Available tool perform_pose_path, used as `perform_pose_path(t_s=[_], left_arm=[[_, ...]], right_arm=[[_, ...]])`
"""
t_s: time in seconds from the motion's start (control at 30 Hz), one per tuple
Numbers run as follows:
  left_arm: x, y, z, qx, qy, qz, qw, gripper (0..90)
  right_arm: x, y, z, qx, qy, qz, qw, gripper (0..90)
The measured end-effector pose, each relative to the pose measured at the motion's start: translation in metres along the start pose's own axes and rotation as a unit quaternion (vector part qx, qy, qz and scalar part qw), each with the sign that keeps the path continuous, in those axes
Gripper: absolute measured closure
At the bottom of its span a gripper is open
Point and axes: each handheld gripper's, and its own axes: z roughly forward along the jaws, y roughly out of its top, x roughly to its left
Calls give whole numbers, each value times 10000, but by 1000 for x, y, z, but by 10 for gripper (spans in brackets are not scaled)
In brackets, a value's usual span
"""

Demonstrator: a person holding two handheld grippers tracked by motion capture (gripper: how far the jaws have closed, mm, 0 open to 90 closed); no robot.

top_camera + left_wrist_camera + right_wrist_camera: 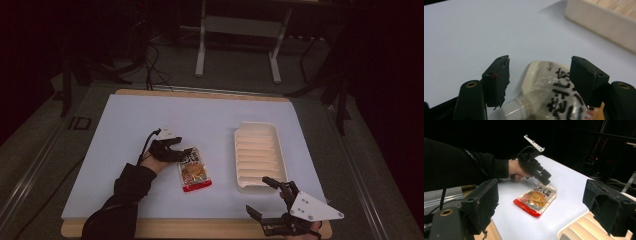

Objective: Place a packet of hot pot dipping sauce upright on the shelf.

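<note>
A snack packet (193, 170) is seen lying flat on the pale sheet (125, 130) that covers the tabletop, left of the middle and well inside the sheet's edges. Bare sheet is left on its far side and toward the left border, and a strip of open sheet is kept between the packet and the white ribbed tray (260, 155), which lies to its right with its long side running away from the person. Along the near edge a band of wooden tabletop (200, 229) is exposed.

The left gripper (176, 151) is held low over the packet's top end, its fingers (497, 77) angled down and toward the tray, the forearm in a dark sleeve (120, 200) reaching in from the bottom. In the left gripper view the fingers are seen apart with the packet's sealed top edge between them; no pressing contact can be made out.

The right gripper (265, 197) is held at the near right corner, just in front of the tray's near end, its fingers (480, 205) spread wide with nothing between them, pointed across toward the packet.
</note>
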Motion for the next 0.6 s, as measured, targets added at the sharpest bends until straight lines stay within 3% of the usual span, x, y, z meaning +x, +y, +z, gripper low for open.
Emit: perform_pose_path(t_s=[0.17, 0.43, 0.6], left_arm=[[3, -4, 11, 457, -71, 15, 9989, 337], [2, 1, 19, 886, -4, 36, 9961, 363], [-2, 10, 22, 1268, 6, 231, 9917, 367]], right_arm=[[0, 0, 0, 13, 6, -10, 10000, 132], [1, -1, 1, 35, 6, -19, 10000, 132], [1, -1, 1, 50, 20, 0, 10000, 133]])
